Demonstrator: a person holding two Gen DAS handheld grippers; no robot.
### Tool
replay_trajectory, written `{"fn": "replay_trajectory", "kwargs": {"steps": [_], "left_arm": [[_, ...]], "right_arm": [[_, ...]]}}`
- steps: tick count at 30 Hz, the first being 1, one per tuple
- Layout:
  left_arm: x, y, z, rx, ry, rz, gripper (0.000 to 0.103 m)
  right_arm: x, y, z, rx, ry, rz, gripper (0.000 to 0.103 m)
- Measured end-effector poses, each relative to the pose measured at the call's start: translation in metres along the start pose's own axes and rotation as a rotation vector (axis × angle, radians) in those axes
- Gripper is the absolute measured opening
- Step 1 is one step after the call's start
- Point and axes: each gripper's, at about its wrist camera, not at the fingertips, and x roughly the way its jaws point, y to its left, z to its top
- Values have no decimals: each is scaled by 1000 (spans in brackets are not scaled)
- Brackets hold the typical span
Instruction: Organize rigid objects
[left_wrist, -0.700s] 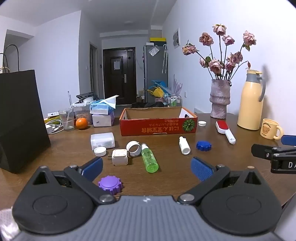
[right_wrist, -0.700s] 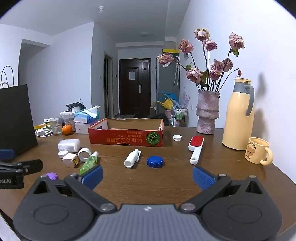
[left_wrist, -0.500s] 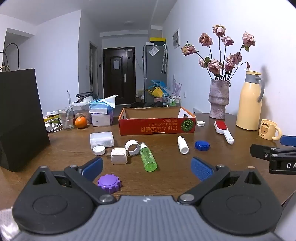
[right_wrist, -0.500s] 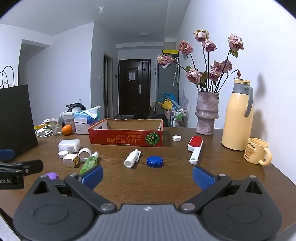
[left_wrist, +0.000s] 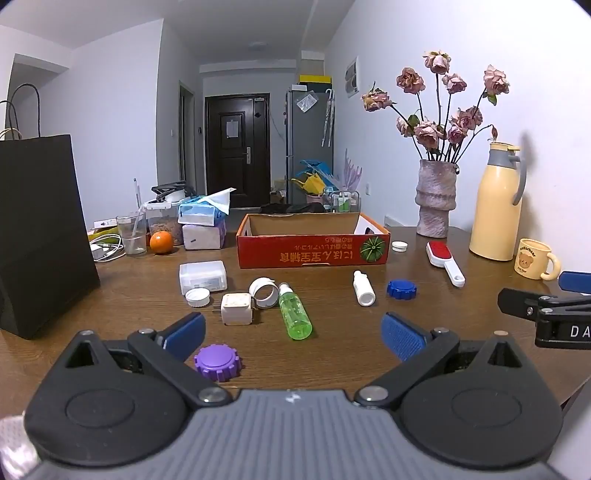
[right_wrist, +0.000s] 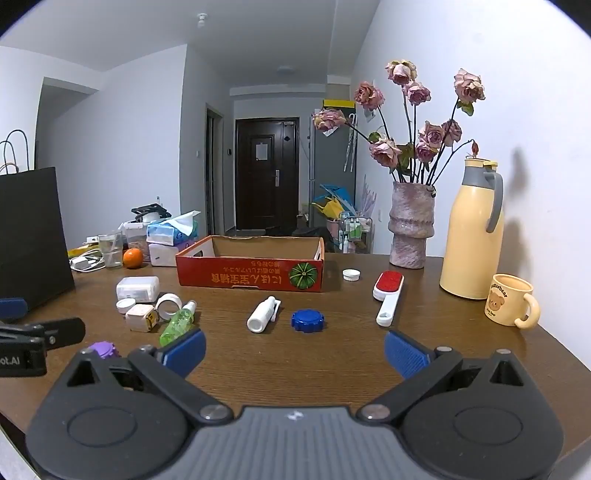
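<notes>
Holding your left gripper (left_wrist: 293, 334) and right gripper (right_wrist: 294, 349) released above the counter (right_wrist: 332, 354); purple cap (left_wrist: 218, 362), green bottle (left_wrist: 294, 315), red box (left_wrist: 312, 245) lying ahead.

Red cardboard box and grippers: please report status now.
Left gripper open, empty. Right gripper open, empty. Red cardboard box upright; nothing seen inside. Green bottle, purple cap loose on table.

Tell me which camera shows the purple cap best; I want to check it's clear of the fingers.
The left wrist view: the purple cap lies whole beside the left finger. In the right wrist view it is partly hidden behind the gripper body.
</notes>
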Motion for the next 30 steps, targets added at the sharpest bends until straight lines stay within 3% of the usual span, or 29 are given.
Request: {"fn": "replay_trajectory", "kwargs": {"steps": [30], "left_arm": [[-8,0,1,-13,2,-1,103]], "right_arm": [[-3,6,1,-9,2,2,103]]}}
